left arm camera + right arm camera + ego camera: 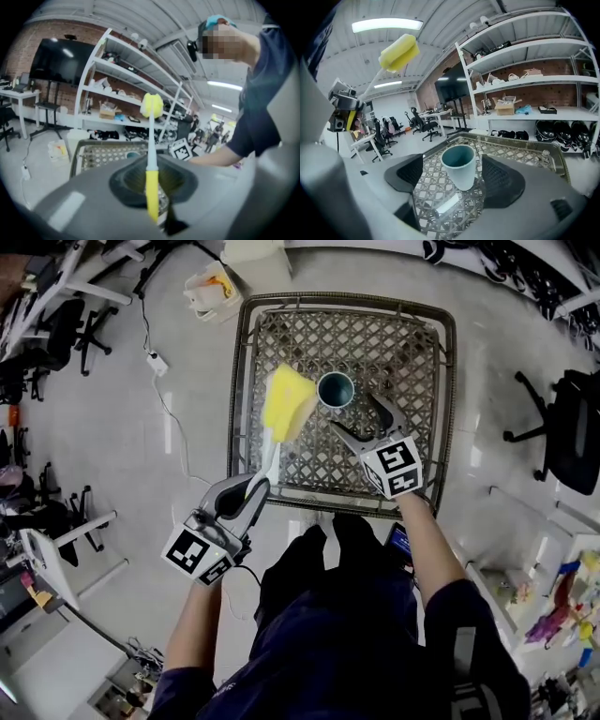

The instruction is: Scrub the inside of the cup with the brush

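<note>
Brush (284, 404) at left, gripped by the yellow end of its handle between the closed jaws of left tool (251, 493), white shaft running up and away from the person with a slight rightward lean, yellow sponge head raised in the air over the woven counter (403, 343). Left forearm low and stretched forward, tool angled upward toward the counter's near rim. Just right of the sponge head, teal cup (336, 390), upright near the middle of the counter, mouth facing up, nothing visible inside. Brush axis slanted, cup axis vertical: by judgement, sponge head due to swing right and tip downward to enter the mouth. Further right, right tool (362, 420), jaws spread wide and holding nothing, cup standing in the gap just ahead of the pads with clear space on either side, untouched. Right forearm reaching over the near rim, tool pointed up and left at the cup. Nearer of the two to the cup: right tool, seemingly well placed to close and steady it. Sponge head beside the cup, not yet inside.
</note>
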